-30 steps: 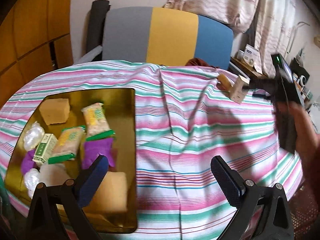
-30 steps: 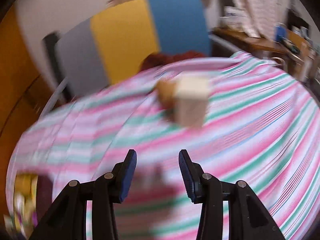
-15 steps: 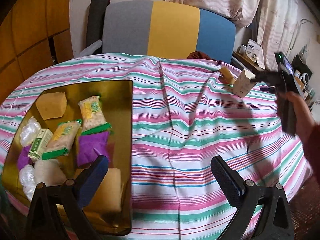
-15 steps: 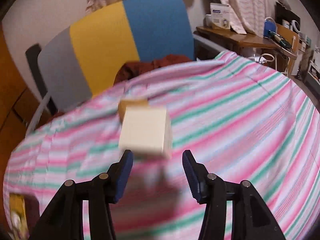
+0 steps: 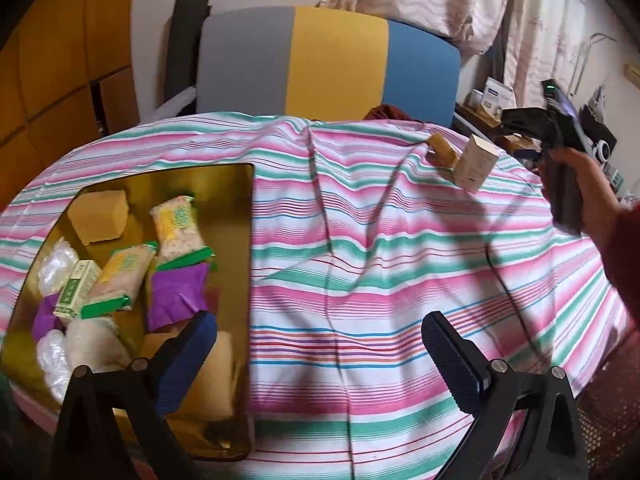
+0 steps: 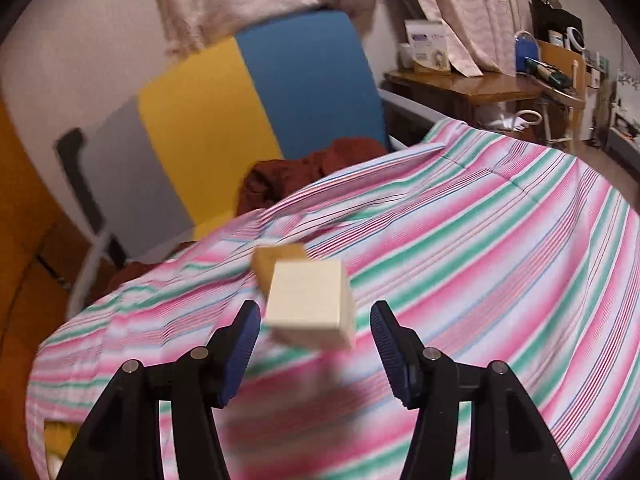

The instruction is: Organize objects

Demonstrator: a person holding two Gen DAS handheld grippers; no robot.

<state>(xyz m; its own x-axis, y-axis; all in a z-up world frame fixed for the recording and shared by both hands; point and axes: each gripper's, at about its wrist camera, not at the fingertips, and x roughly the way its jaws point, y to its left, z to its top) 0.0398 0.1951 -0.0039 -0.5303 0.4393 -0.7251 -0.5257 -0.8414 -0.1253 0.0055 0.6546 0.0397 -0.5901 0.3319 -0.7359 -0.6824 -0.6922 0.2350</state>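
Legible text: none.
Print on snack packs (image 5: 178, 224), green box (image 5: 76, 289), shelf carton (image 6: 430, 50) too small/blurred to read.

Glossy gold tray (image 5: 244, 216); striped cloth tablecloth (image 5: 380, 248).

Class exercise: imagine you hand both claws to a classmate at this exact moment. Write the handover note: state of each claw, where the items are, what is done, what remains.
Left claw: open, empty, hovering over the striped tablecloth beside the gold tray.
Right claw: open, lined up on the cream box, which sits between its fingers; not gripped yet.
Behind the box, touching or nearly so, lies a tan block.
Done: snack packets, a purple packet, a small green box and sponges lie in the tray.
Left: probably close on the cream box, carry it to the tray, then fetch the tan block.
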